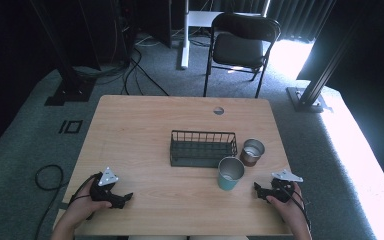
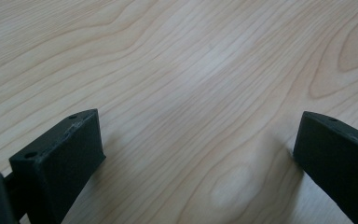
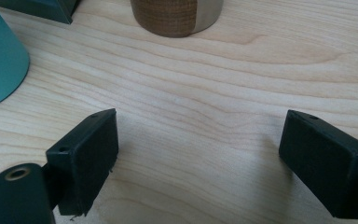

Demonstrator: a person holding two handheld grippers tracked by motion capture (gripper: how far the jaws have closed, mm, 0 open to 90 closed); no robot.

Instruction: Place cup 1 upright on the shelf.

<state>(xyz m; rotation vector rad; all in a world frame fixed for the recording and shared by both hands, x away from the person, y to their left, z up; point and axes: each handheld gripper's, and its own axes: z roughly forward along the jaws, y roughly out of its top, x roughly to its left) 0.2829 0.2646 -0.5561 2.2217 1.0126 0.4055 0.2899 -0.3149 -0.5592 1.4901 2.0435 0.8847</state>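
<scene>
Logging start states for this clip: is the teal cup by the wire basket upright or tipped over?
Upright. In the high view the teal cup stands on its base on the table, open mouth up, beside the wire basket.

**Bright daylight from the right, dark surroundings**

Strong light enters at the high view's upper right, washing out the floor there; the room behind is nearly black. The table is evenly lit. Both gripper views look soft, perhaps slightly defocused, with faint shadows beneath the jaws.
</scene>
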